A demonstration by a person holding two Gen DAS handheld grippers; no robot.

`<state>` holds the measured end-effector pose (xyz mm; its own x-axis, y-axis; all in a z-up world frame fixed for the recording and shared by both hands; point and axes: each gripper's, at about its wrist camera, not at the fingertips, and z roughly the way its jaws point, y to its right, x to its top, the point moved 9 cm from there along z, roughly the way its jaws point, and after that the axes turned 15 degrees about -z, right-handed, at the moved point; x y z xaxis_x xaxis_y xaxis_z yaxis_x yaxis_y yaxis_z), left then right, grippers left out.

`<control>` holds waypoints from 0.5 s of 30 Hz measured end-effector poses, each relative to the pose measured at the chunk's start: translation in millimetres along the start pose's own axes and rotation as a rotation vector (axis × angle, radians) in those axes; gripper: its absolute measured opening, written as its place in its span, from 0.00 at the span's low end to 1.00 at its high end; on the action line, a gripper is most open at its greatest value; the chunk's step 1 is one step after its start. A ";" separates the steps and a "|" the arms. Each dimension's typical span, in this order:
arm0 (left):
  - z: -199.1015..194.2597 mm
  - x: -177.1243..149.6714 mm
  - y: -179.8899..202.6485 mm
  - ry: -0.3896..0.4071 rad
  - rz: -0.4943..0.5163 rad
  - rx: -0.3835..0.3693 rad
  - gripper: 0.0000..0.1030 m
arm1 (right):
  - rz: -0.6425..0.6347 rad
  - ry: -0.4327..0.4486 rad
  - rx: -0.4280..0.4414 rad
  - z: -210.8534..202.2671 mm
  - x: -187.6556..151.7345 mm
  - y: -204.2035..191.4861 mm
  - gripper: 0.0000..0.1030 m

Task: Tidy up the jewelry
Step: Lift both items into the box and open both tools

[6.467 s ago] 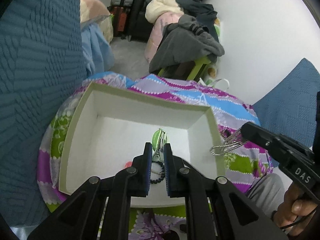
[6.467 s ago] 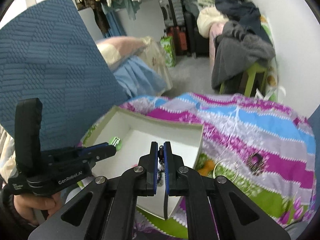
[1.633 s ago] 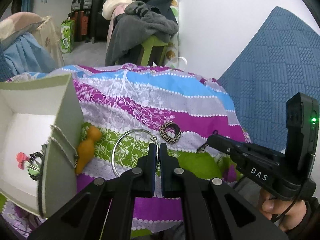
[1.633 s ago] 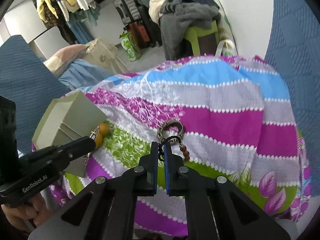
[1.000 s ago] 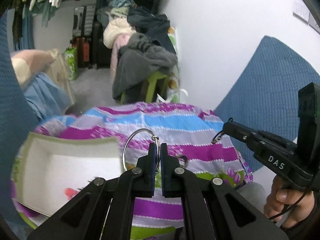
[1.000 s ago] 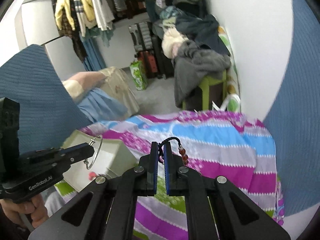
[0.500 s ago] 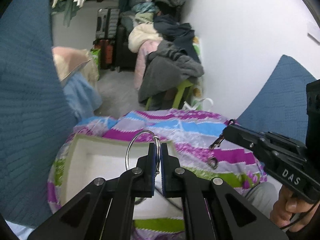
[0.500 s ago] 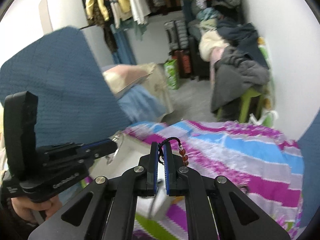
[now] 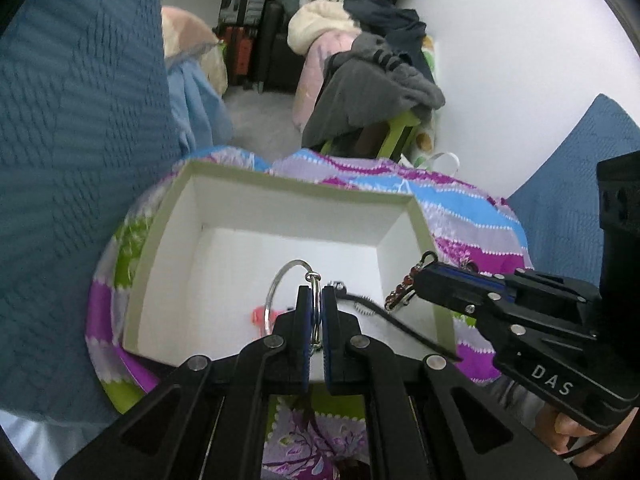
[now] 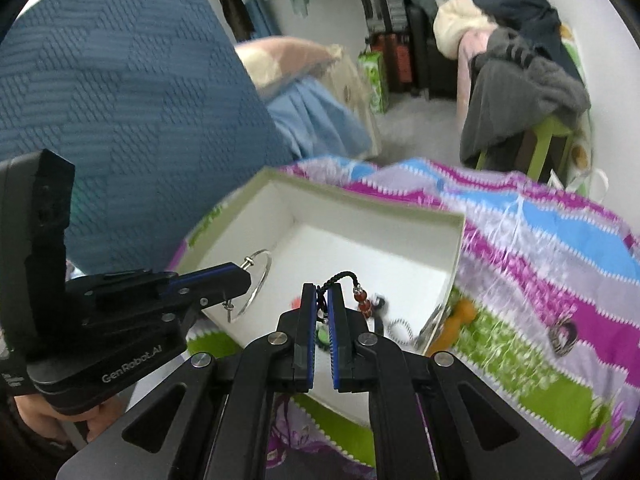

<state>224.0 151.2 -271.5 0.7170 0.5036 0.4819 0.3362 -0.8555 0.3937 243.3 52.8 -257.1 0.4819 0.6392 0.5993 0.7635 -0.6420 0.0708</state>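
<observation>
A white open box with a pale green rim sits on a striped purple, blue and green cloth. My left gripper is shut on a silver hoop bangle and holds it above the inside of the box. My right gripper is shut on a black cord with red beads, over the box's right wall. A pink piece and a dark beaded bracelet lie in the box.
An orange figure and a patterned dark ring lie on the cloth right of the box. A silver chain hangs on the box's right wall. Blue cushions stand left and right. Clothes are piled on a green stool behind.
Both grippers have swung left from the open cloth and lowered over the box, each still holding its piece. The box now fills the middle of both views.
</observation>
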 end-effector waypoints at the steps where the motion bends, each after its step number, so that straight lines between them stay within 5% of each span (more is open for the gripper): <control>1: 1.9 -3.1 -3.1 -0.004 -0.008 0.010 0.04 | 0.000 -0.007 0.004 0.7 -1.9 0.7 0.04; 4: 4.7 -8.1 -6.6 -0.009 -0.035 0.012 0.04 | 0.009 -0.021 0.027 2.1 -7.1 1.6 0.06; 8: 1.2 -6.0 -2.1 -0.003 -0.041 0.020 0.04 | -0.001 -0.001 0.049 -9.6 -3.3 1.7 0.24; 11: -4.3 -1.8 7.2 0.007 -0.042 0.016 0.07 | -0.014 0.031 0.061 -22.6 4.2 1.7 0.27; 12: -6.0 -0.3 10.2 0.010 -0.038 0.016 0.12 | -0.015 0.041 0.061 -27.5 6.6 2.6 0.29; 14: -10.4 1.7 20.0 0.030 -0.027 0.014 0.45 | -0.017 0.059 0.061 -35.3 11.0 5.7 0.35; 15: -12.9 2.5 24.2 0.045 -0.022 0.007 0.50 | -0.020 0.074 0.059 -41.6 13.5 8.1 0.36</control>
<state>226.0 133.3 -250.6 0.6811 0.5273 0.5080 0.3562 -0.8448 0.3993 238.1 38.6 -215.3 0.4347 0.6173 0.6558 0.7979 -0.6016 0.0374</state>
